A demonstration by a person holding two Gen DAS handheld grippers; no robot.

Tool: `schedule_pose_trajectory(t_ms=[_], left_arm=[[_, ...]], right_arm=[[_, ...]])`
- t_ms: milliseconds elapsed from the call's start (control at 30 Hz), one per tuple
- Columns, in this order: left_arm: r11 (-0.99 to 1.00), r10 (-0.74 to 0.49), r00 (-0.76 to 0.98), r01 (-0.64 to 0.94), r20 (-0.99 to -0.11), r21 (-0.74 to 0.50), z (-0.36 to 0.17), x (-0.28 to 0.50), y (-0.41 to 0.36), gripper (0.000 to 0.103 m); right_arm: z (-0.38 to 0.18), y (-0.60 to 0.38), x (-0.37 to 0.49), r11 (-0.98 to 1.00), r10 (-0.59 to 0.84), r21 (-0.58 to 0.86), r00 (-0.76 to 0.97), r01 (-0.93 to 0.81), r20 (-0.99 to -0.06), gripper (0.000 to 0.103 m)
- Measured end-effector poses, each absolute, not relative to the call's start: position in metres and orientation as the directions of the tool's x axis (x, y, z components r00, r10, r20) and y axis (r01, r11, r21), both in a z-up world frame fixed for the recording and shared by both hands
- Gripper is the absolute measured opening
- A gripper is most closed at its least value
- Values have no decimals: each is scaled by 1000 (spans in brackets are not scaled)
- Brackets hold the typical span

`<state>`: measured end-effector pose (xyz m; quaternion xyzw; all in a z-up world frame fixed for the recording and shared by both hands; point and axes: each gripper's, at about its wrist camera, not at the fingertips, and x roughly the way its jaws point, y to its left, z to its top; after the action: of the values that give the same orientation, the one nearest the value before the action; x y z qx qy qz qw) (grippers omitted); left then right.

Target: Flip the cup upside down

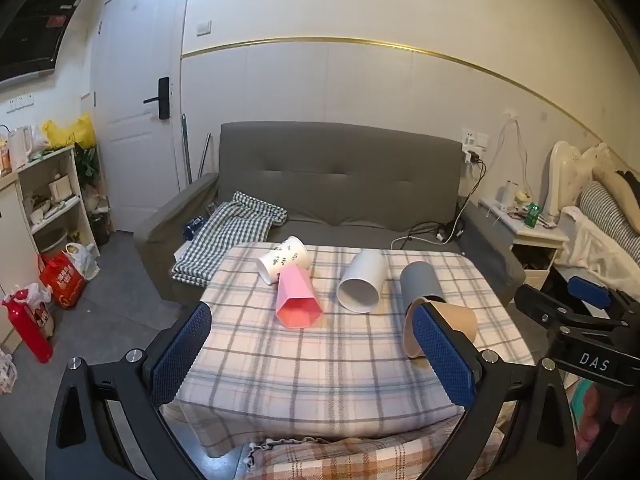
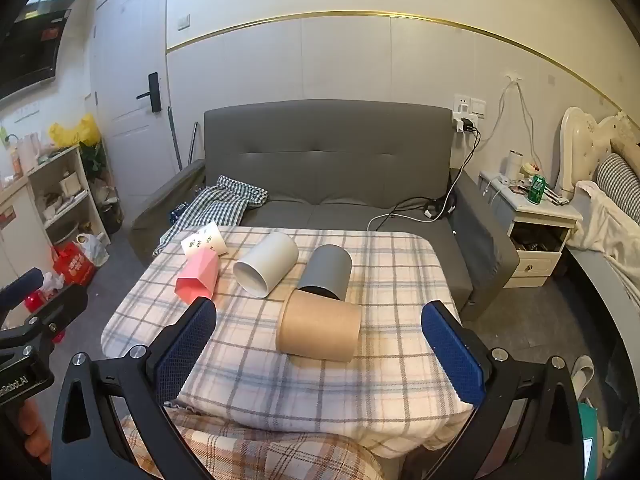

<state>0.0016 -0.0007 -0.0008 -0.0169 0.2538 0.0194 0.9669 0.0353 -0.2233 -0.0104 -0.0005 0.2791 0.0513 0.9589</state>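
Note:
Several cups lie on their sides on a plaid-covered table (image 1: 304,364). A brown paper cup (image 2: 319,327) lies nearest; in the left wrist view it (image 1: 460,322) sits partly behind my right finger. Behind it lie a grey cup (image 2: 327,270), a white cup (image 2: 267,264), a pink faceted cup (image 2: 198,278) and a white leaf-print cup (image 2: 204,240). My left gripper (image 1: 312,336) is open and empty above the table's front. My right gripper (image 2: 320,332) is open and empty, its fingers standing either side of the brown cup, short of it.
A grey sofa (image 1: 340,176) with a checked cloth (image 1: 236,228) stands behind the table. A shelf (image 1: 48,200) and red bags (image 1: 64,280) are at the left. A nightstand (image 2: 532,220) and a bed are at the right. The right gripper shows in the left wrist view (image 1: 580,320).

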Motion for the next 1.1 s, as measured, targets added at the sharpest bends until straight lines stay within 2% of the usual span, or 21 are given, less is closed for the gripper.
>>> schedule_pose_trajectory(t_ms=[1100], left_arm=[[999, 10, 873, -34, -488, -42, -5, 2, -3, 103]], right_arm=[[-11, -226, 36, 994, 106, 40, 832, -100, -545, 103]])
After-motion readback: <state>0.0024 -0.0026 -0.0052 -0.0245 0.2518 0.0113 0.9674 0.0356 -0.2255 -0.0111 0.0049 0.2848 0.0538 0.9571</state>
